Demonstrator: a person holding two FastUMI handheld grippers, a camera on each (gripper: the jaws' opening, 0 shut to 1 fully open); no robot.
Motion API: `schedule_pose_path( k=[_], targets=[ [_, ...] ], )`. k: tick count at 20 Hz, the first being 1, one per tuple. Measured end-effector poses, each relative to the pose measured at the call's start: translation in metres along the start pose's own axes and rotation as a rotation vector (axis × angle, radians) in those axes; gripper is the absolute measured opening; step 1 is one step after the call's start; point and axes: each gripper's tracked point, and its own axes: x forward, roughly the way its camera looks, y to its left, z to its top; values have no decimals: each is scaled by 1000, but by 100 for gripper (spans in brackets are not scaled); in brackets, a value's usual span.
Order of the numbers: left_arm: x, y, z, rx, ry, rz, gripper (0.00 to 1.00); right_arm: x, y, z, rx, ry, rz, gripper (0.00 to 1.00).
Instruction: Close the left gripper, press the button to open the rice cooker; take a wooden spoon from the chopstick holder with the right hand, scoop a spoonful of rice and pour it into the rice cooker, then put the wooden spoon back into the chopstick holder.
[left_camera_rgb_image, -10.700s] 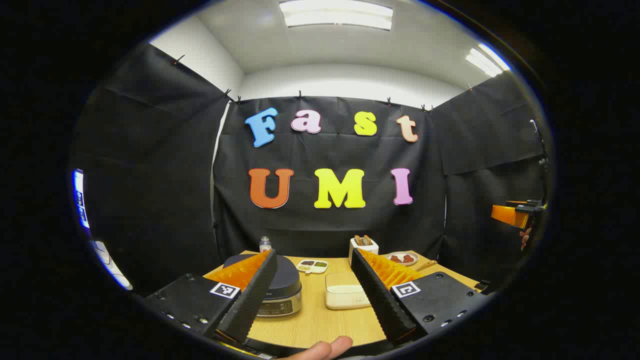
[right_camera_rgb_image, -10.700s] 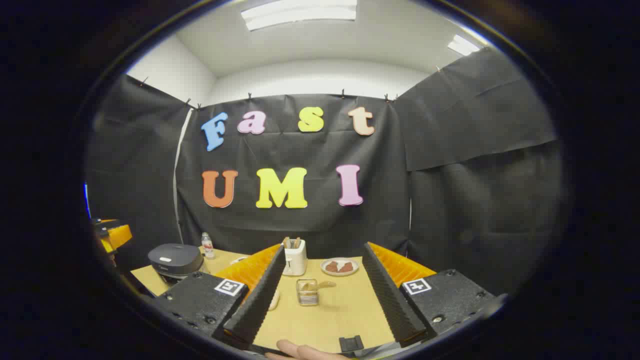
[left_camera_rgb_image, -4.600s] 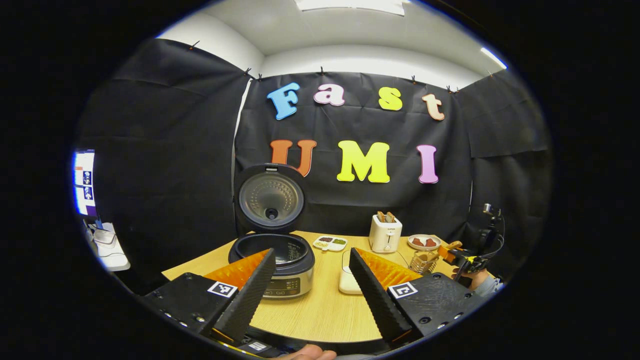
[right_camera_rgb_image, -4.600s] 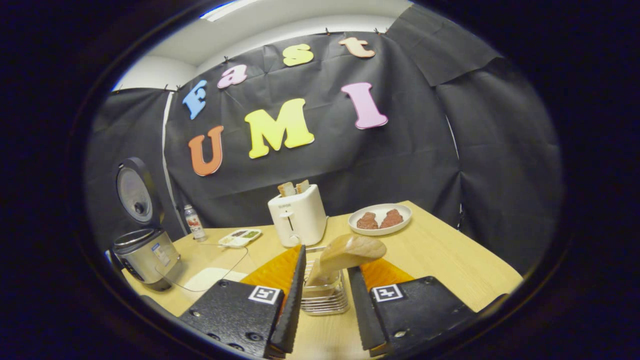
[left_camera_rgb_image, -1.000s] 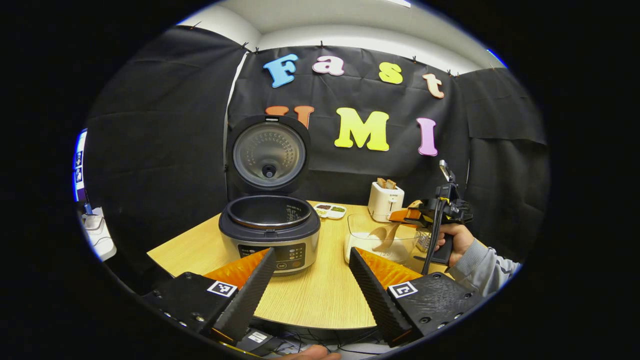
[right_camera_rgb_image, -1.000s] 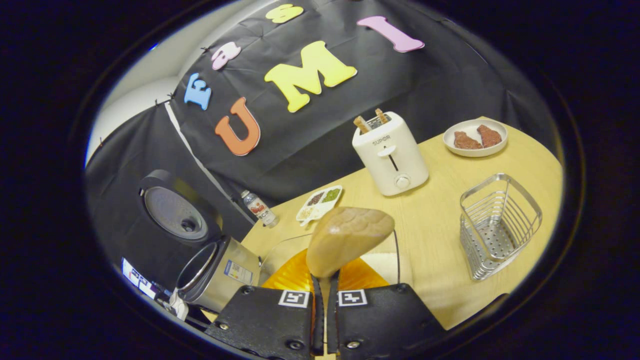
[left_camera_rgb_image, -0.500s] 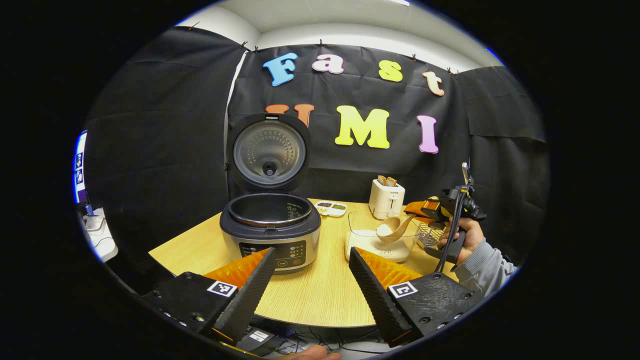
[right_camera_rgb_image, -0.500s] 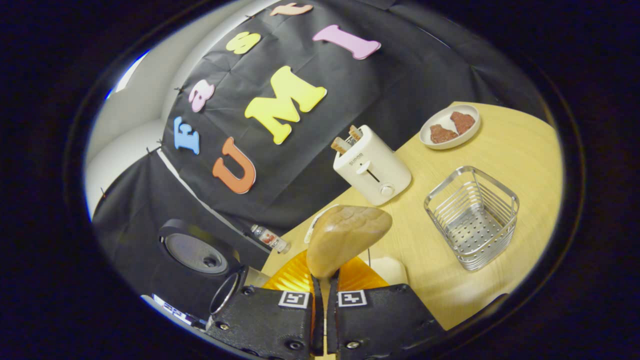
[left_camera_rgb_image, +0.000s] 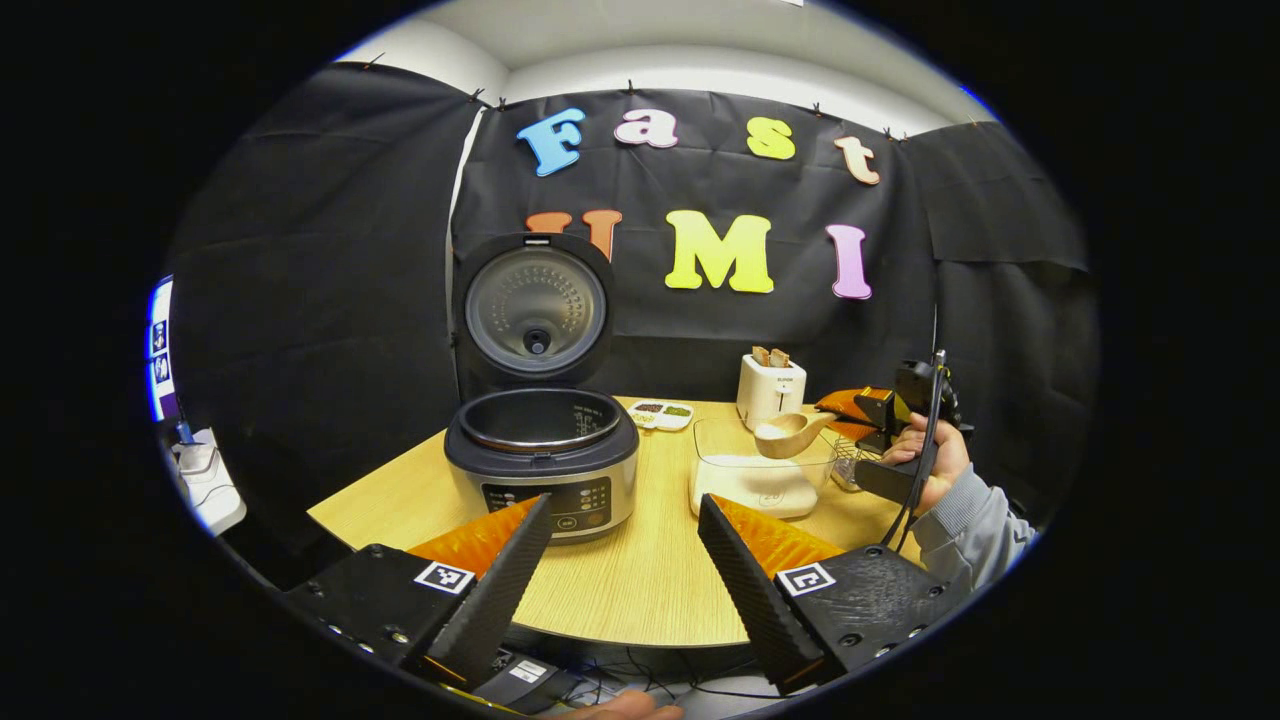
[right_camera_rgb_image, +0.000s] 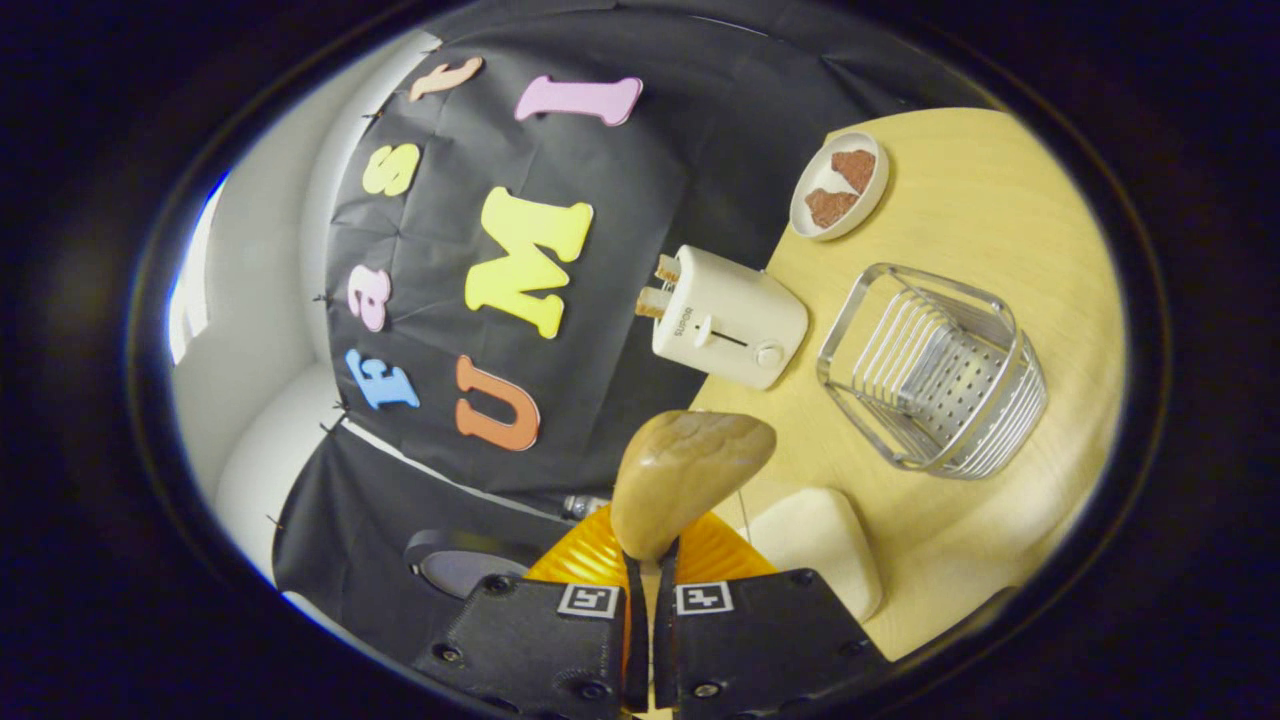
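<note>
Wooden spoon (left_camera_rgb_image: 790, 434), apparently rice-laden, clamped in right hand-held gripper (left_camera_rgb_image: 868, 412); left hand-held gripper (left_camera_rgb_image: 622, 575) spread.

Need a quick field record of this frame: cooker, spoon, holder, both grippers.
rice cooker: dark round rice cooker, lid up, pot open
wooden spoon: wooden spoon holding white rice, above the clear rice container
chopstick holder: metal wire chopstick holder, nothing visible inside
right gripper: right gripper shut on the spoon handle
left gripper: left gripper open, holding nothing
</note>
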Motion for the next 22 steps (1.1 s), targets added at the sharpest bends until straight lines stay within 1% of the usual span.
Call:
schedule_pose_path(
  k=[1, 2, 7, 10, 12, 18, 22],
  targets=[
    [-3, 0, 1, -12, -2, -5, 95, -2, 10, -2, 5, 8, 17, 3],
    [-5, 1, 2, -17, -6, -6, 94, -2, 18, -6, 0, 9, 26, 7],
    [-24, 19, 12, 31, -63, 40, 95, 6, 83, -29, -60, 33, 119, 7],
    [-34, 23, 12, 47, -74, 41, 95, 18, 119, -49, -91, 53, 156, 7],
    [-41, 28, 14, 56, -82, 48, 94, 27, 142, -66, -132, 64, 178, 7],
    [-53, 46, 14, 29, -94, 71, 94, 65, 185, -134, -335, 125, 169, 7],
    [-57, 56, 13, 35, -96, 88, 95, 93, 189, -176, -526, 148, 138, 7]
  ],
)
